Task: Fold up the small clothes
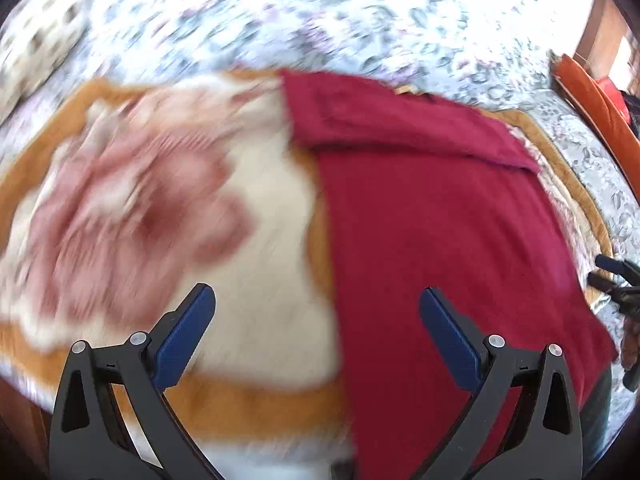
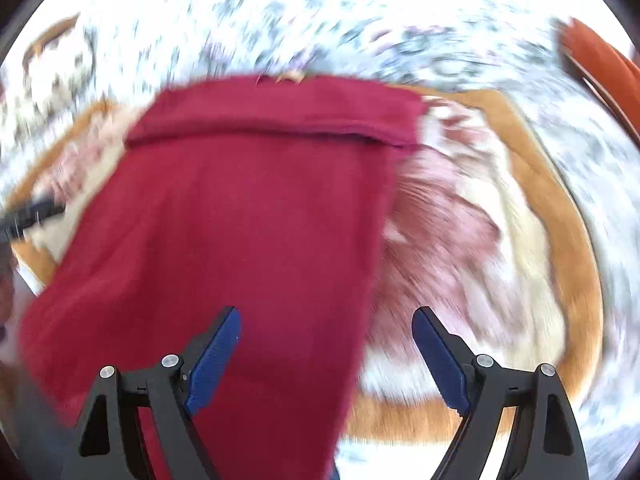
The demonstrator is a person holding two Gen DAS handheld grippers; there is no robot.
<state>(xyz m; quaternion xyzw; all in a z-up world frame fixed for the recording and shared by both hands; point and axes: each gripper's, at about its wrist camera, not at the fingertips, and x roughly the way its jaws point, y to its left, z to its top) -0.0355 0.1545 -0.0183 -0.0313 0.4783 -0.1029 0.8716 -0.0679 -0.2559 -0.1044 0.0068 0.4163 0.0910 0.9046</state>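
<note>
While spread wide, both tools [image 1: 318, 300] [image 2: 326, 320] hold nothing.

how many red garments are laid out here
1. The red garment lies flat on the blanket, to the right of the left gripper and ahead of the right gripper. More could be hidden outside these blurred views.

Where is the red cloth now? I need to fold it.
The red cloth lies spread on the orange-edged mat, right of centre in the left view, left of centre in the right view.
</note>
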